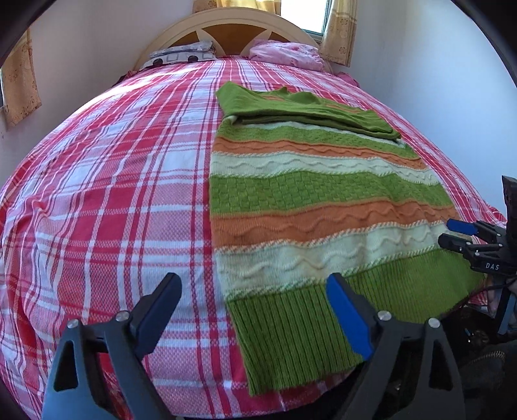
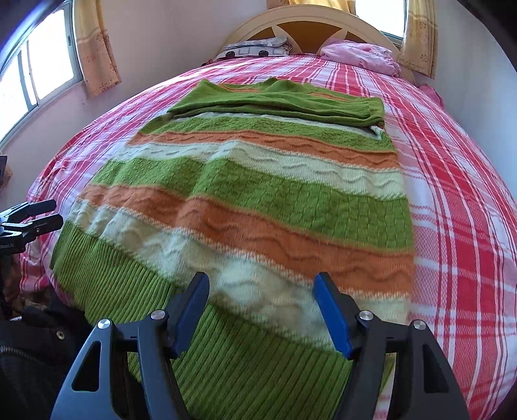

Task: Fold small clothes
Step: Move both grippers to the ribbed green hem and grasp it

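Observation:
A knit sweater (image 1: 310, 200) striped green, orange and cream lies flat on the plaid bed, its ribbed green hem nearest me and its sleeves folded across the chest at the far end. It also shows in the right wrist view (image 2: 258, 200). My left gripper (image 1: 255, 284) is open and empty above the hem's left corner. My right gripper (image 2: 261, 287) is open and empty above the hem's middle. The right gripper also shows at the right edge of the left wrist view (image 1: 458, 234), and the left gripper shows at the left edge of the right wrist view (image 2: 45, 213).
The bed has a red, pink and white plaid sheet (image 1: 113, 194). A patterned pillow (image 1: 184, 53) and a pink bundle (image 1: 287, 55) lie by the cream headboard (image 1: 226, 26). Curtained windows (image 2: 42, 64) flank the bed. Dark clothing (image 2: 35, 339) sits at the bed's near edge.

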The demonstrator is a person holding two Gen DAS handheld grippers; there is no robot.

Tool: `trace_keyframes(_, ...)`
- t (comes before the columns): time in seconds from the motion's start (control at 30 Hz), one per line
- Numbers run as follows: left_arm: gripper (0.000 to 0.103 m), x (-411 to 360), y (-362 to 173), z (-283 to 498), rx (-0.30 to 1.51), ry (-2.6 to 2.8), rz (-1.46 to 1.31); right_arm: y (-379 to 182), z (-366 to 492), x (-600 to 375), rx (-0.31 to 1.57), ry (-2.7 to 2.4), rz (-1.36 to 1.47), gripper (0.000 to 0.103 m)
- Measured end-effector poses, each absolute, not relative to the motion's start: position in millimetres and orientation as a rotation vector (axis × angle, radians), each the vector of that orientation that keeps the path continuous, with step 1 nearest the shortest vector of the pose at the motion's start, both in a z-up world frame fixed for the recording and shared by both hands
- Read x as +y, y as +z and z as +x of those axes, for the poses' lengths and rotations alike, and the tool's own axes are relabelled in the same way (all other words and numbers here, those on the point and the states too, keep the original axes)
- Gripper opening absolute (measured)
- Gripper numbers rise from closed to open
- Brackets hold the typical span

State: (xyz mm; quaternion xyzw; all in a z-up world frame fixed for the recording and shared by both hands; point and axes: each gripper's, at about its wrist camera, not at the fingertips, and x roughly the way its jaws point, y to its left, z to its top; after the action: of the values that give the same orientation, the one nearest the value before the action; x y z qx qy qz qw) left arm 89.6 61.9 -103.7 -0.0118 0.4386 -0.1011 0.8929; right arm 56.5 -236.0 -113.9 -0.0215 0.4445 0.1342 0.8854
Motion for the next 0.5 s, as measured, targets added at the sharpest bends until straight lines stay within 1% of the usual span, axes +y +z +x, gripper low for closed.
trace_keyframes(0.03,0.085,62.8,-105.8,86.9,0.922,-0.215,-0.035,-114.3,52.8,-236.5,0.926,0.279,-0.046,0.068)
trace_keyframes(0.17,0.074,58.9,-116.0,79.9,0.970,-0.239,-0.048,-114.4,39.9,-239.2,0.928,0.275,-0.051,0.068)
trace_keyframes(0.27,0.063,56.5,-127.2,77.8,1.028,-0.273,-0.076,-112.7,32.1,-241.7,0.917,0.268,-0.055,0.068)
trace_keyframes(0.3,0.058,56.7,-130.0,77.0,1.041,-0.280,-0.091,-112.1,30.4,-242.4,0.915,0.265,-0.056,0.068)
trace_keyframes(0.47,0.056,59.4,-132.0,74.6,1.057,-0.285,-0.123,-110.4,23.7,-247.8,0.916,0.263,-0.042,0.069)
trace_keyframes(0.5,0.048,60.9,-131.5,73.0,1.058,-0.283,-0.123,-109.7,22.3,-249.4,0.917,0.263,-0.035,0.069)
